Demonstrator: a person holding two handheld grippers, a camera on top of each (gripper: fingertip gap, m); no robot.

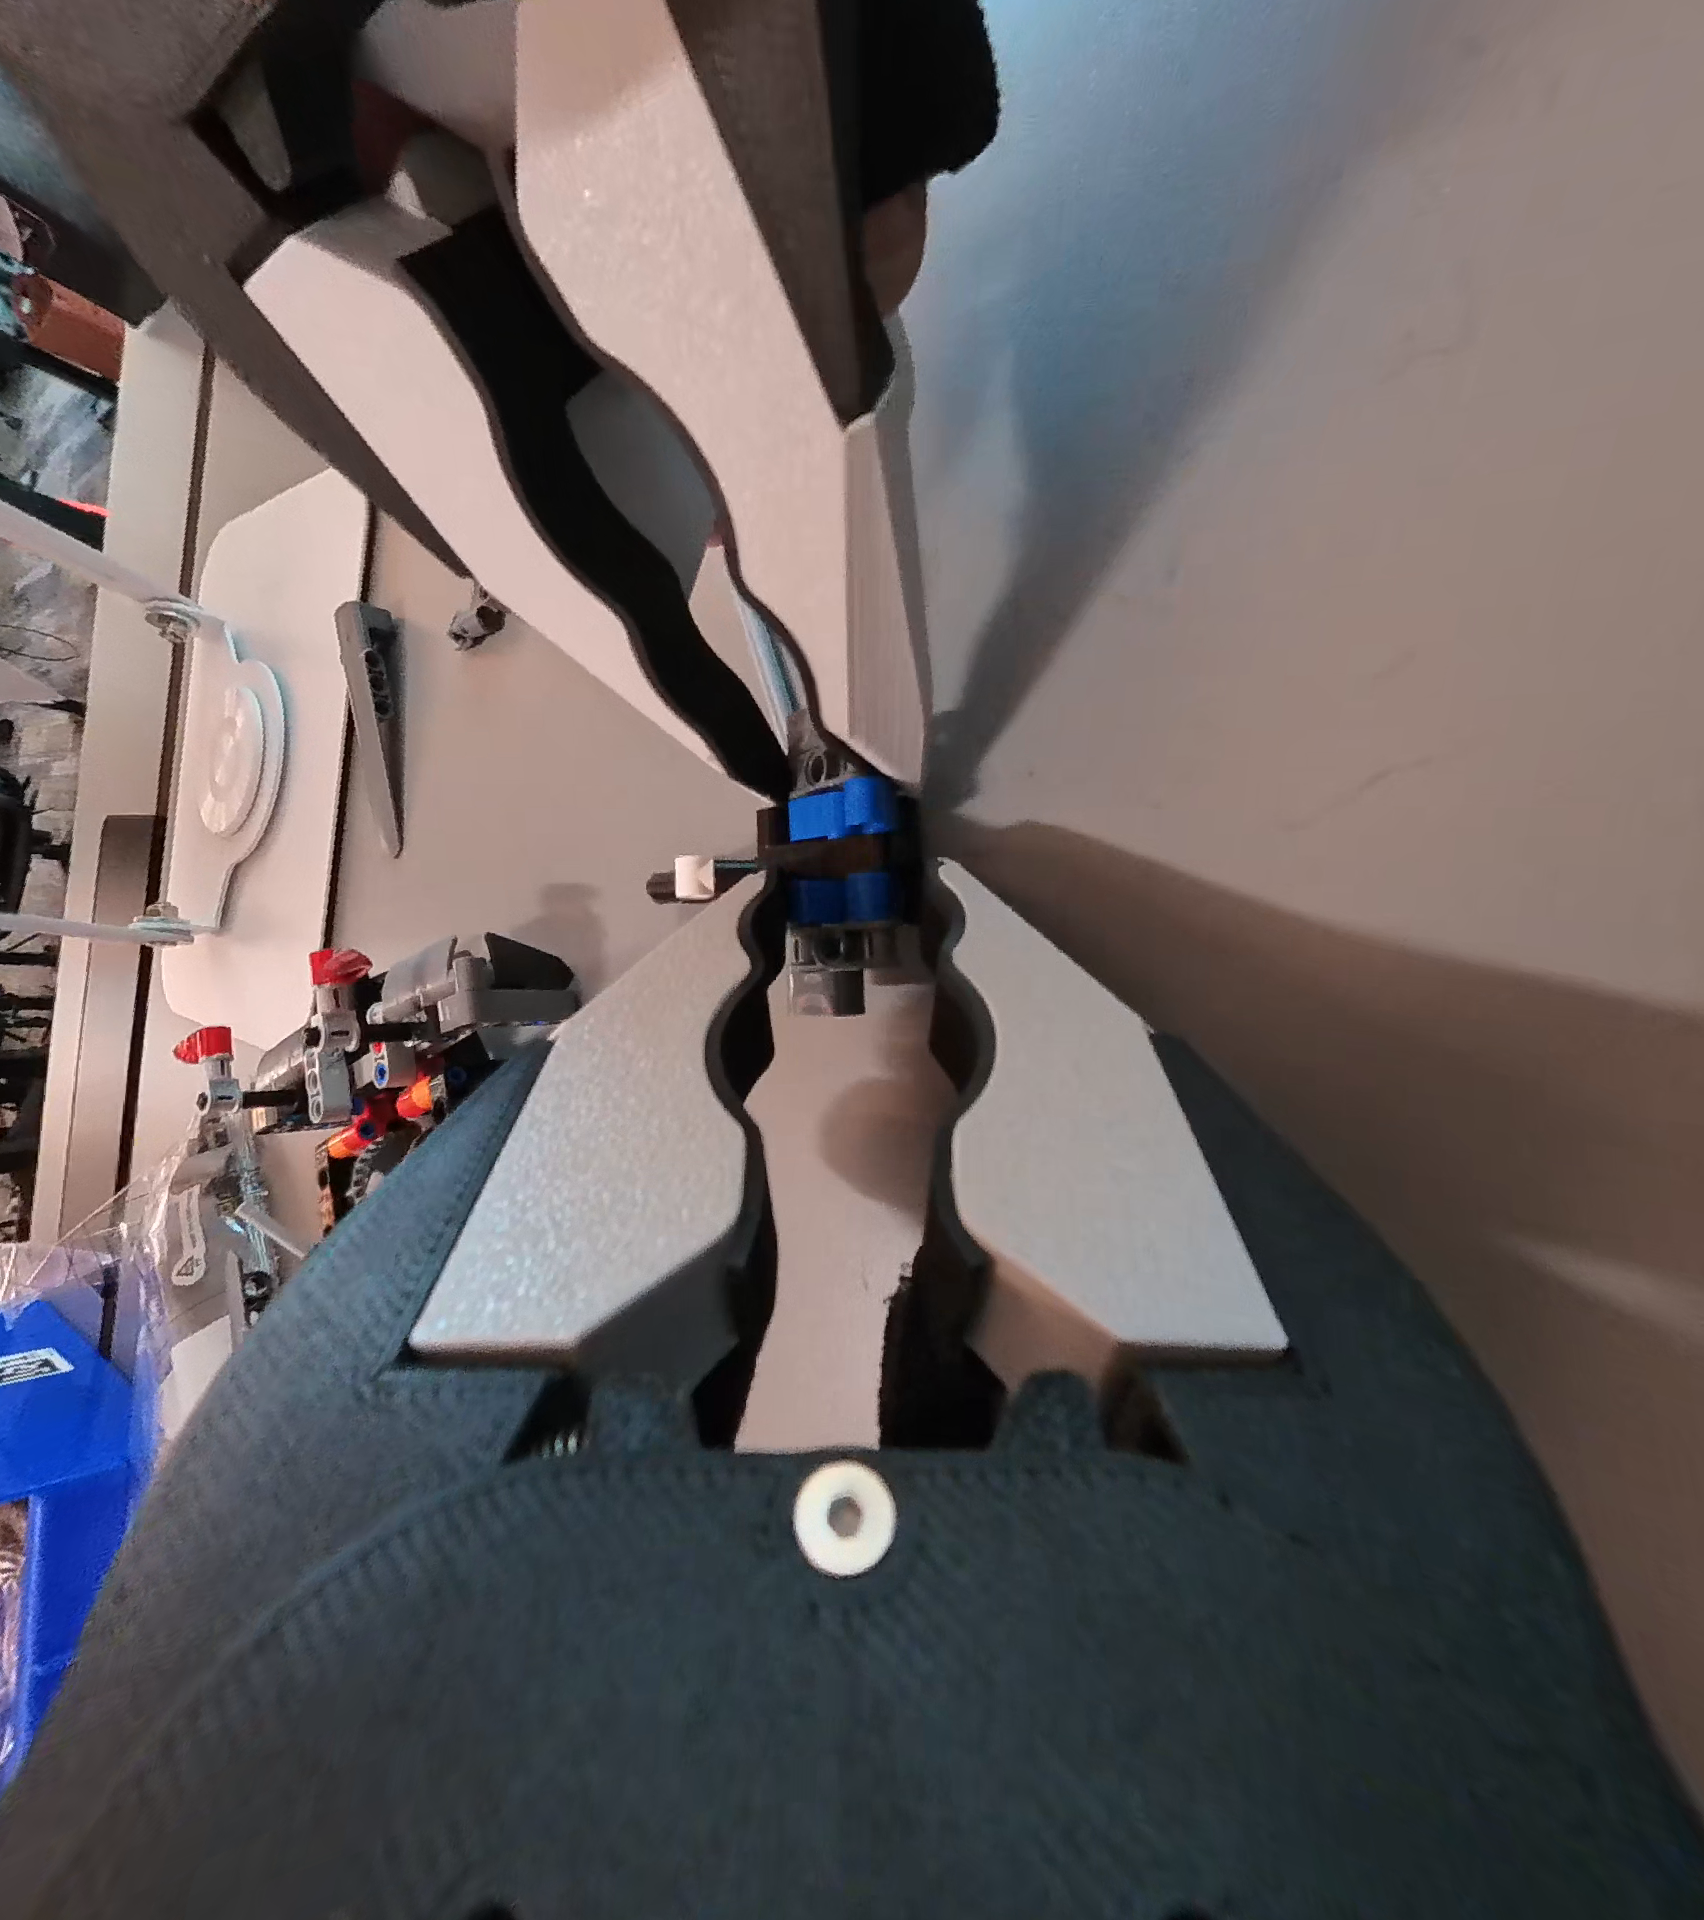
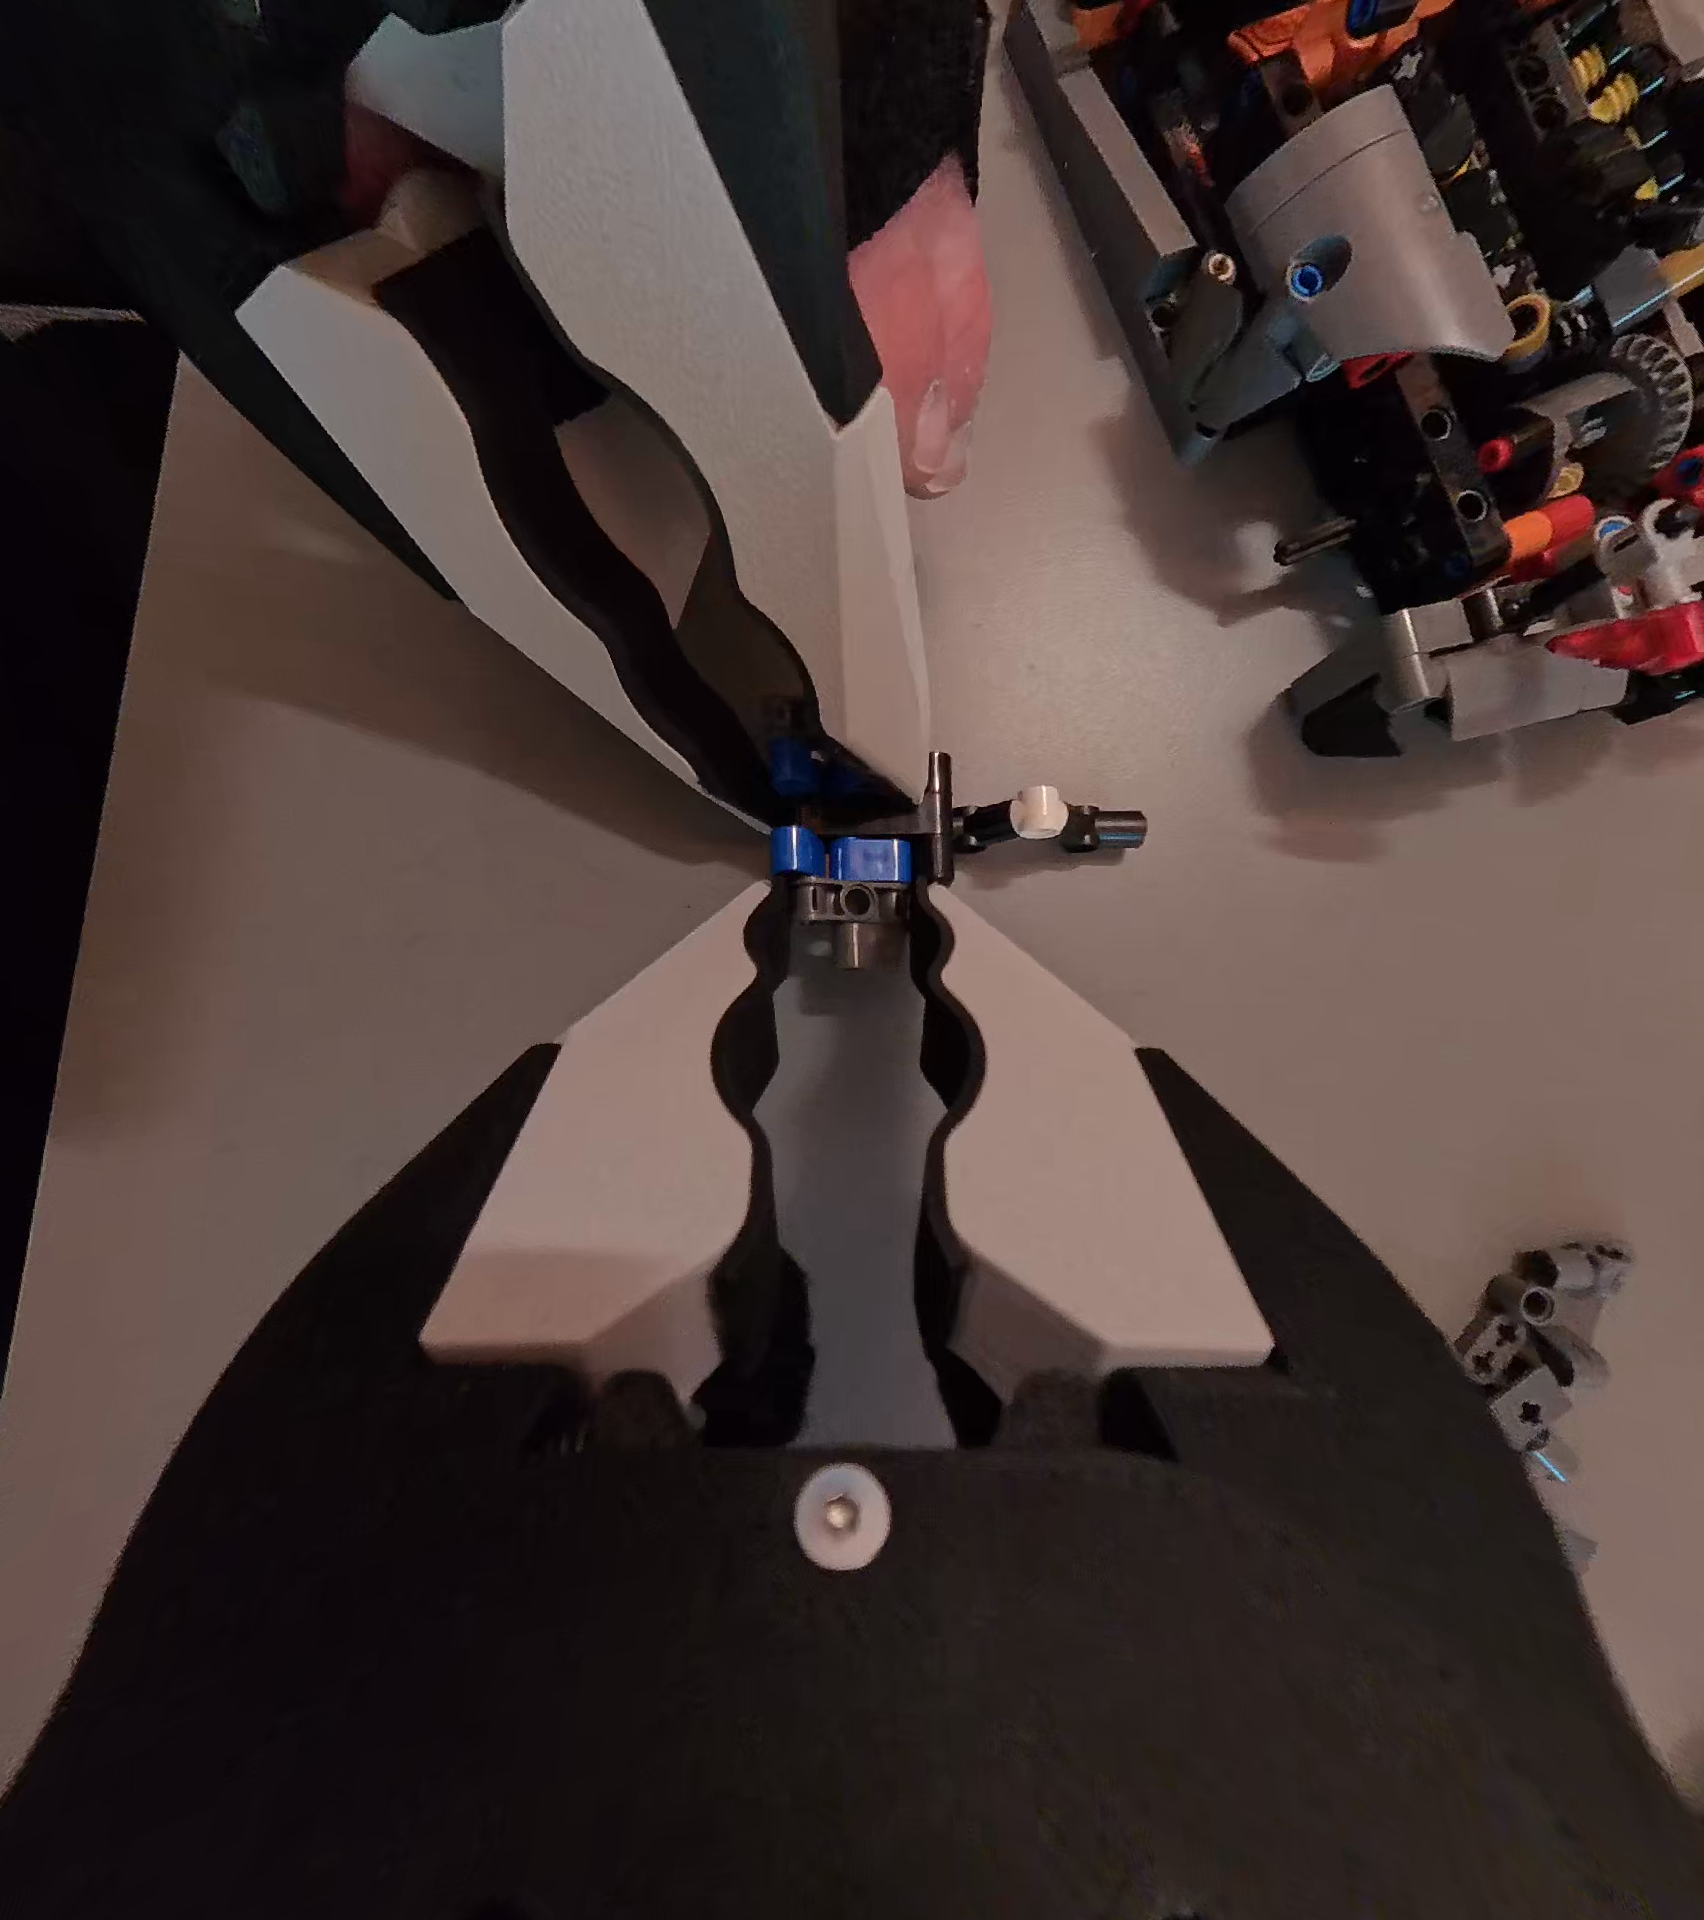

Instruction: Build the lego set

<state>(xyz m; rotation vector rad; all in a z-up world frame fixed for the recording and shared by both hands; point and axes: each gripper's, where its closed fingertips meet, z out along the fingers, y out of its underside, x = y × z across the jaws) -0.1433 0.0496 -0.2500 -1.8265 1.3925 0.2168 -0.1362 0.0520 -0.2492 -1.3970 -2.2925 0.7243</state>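
Item: small blue-and-grey sub-assembly [image 2: 843, 868], held above the pale table [image 2: 1191, 1039] between both tools. Right gripper [image 2: 843, 925] clamped on its grey lower block; left gripper [image 1: 843, 935] likewise closed on its grey end. A thin black axle with white bush [image 2: 1035, 812] sticks out sideways. Judged light, rigid, easily popped apart; grip the blocks, never the axle. Main model [image 2: 1502, 364] lies nearby.

Small lego sub-assembly [image 2: 853, 868]: blue connectors, dark grey core, black axle, white bush [image 2: 1038, 810]. Table [image 2: 412, 935] beige. Bin [image 1: 6, 1455] blue. Big lego model [image 2: 1513, 416]: grey, black, orange, red.
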